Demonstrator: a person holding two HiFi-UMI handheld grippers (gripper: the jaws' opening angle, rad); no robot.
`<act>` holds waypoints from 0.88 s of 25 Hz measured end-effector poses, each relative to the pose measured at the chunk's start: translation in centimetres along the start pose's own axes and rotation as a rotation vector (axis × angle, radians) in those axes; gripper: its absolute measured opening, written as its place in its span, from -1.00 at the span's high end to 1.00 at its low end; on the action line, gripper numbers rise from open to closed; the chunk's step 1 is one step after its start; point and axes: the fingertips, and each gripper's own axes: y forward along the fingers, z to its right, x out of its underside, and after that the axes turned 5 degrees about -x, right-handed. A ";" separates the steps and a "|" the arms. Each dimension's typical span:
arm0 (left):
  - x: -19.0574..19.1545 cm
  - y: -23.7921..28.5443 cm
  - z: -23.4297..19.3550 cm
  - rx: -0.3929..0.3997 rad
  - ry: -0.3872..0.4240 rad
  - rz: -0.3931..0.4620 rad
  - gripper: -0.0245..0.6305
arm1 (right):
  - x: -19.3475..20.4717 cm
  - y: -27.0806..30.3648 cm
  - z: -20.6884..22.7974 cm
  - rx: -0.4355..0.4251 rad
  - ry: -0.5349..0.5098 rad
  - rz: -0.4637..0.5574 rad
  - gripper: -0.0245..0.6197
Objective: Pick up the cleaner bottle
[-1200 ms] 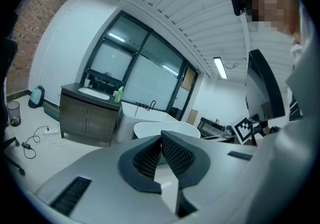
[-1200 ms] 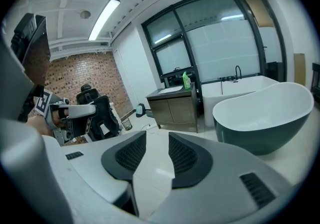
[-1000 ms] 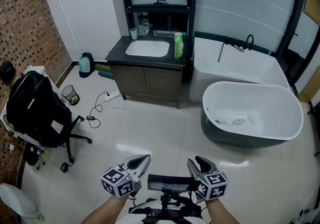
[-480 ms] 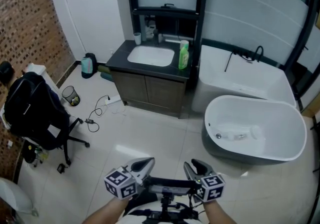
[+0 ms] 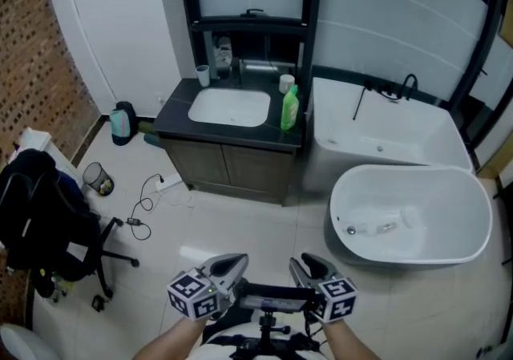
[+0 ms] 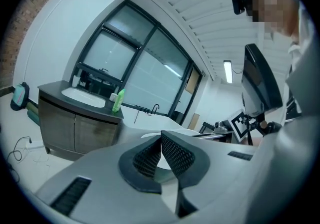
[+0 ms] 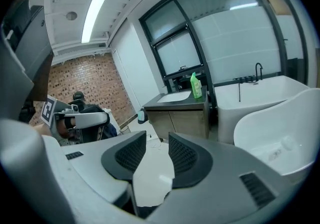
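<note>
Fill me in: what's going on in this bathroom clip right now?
A person holds a gripper in each hand, low over the tiled floor, facing the vanity. The green cleaner bottle stands upright on the dark counter, just right of the sink, untouched. The left gripper is shut on nothing; the right gripper has its jaws apart, also empty. Both are well short of the bottle, so the pick has not begun.

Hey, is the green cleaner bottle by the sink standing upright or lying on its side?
Upright. The green cleaner bottle stands on its base on the dark countertop, right of the sink, with its cap pointing up.
</note>
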 end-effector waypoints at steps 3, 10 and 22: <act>-2.6 1.1 -3.5 0.022 0.007 -0.006 0.92 | -2.6 3.1 -0.2 0.013 -0.001 0.010 0.46; -5.6 3.2 -9.7 0.075 0.007 -0.030 0.92 | -6.1 8.5 0.4 0.070 0.022 0.023 0.46; -8.0 7.7 -13.4 0.118 0.007 -0.065 0.92 | -8.9 12.4 3.3 0.102 0.047 0.031 0.46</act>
